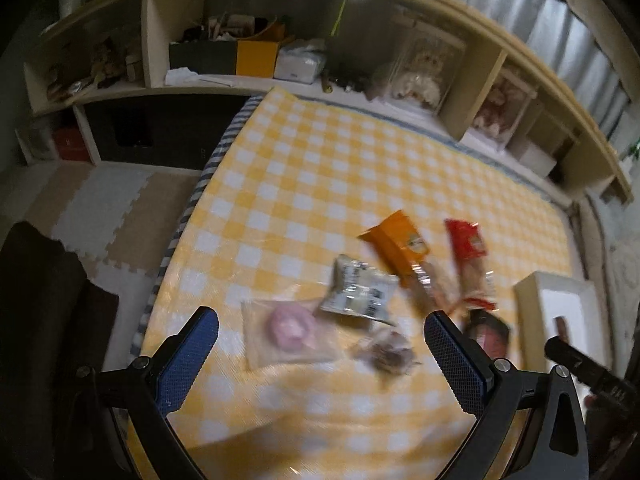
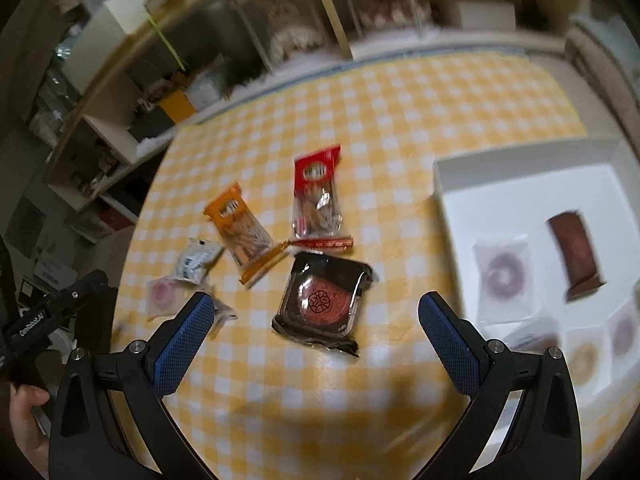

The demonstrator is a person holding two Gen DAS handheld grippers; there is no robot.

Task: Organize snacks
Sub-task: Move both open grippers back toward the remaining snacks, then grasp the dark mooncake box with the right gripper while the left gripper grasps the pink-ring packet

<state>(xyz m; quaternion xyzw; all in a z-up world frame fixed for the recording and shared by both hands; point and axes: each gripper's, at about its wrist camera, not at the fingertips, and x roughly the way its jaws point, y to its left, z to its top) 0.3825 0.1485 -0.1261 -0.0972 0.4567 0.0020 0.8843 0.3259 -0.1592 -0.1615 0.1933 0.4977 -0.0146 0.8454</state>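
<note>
Left gripper point(image 1: 322, 326): jaws spread wide, nothing between them, held above the checked cloth point(image 1: 304, 184). Below its gap lie a pink doughnut pack point(image 1: 286, 330), a white wrapper point(image 1: 360, 290) and a small brown pack point(image 1: 386, 352), close together, the wrapper overlapping the doughnut pack's corner. The view is motion-blurred, so finer detail is unreadable.

Right gripper point(image 2: 316, 322): jaws likewise fully apart, empty. A black-tray cake point(image 2: 324, 300) lies on the cloth between and just beyond its fingers, not touched by either.

Loose snacks on the cloth, right view: an orange pack point(image 2: 242, 232) and a red pack point(image 2: 318, 200) lie side by side, their lower ends near the cake's top edge. The white wrapper point(image 2: 196, 262) sits left of the orange pack; the pink doughnut pack point(image 2: 162, 294) is beside the left finger.

White box point(image 2: 520, 172): at the right of the cloth, open-topped. Inside are a brown bar point(image 2: 576, 254), a purple doughnut pack point(image 2: 504, 276), and along the near edge a tan doughnut pack point(image 2: 584, 360) and another purple one point(image 2: 624, 332), both blurred.

A hand point(image 2: 28, 428) grips the left tool's handle at the right view's left edge.

Shelving point(image 1: 192, 52) with assorted clutter runs behind the cloth.
</note>
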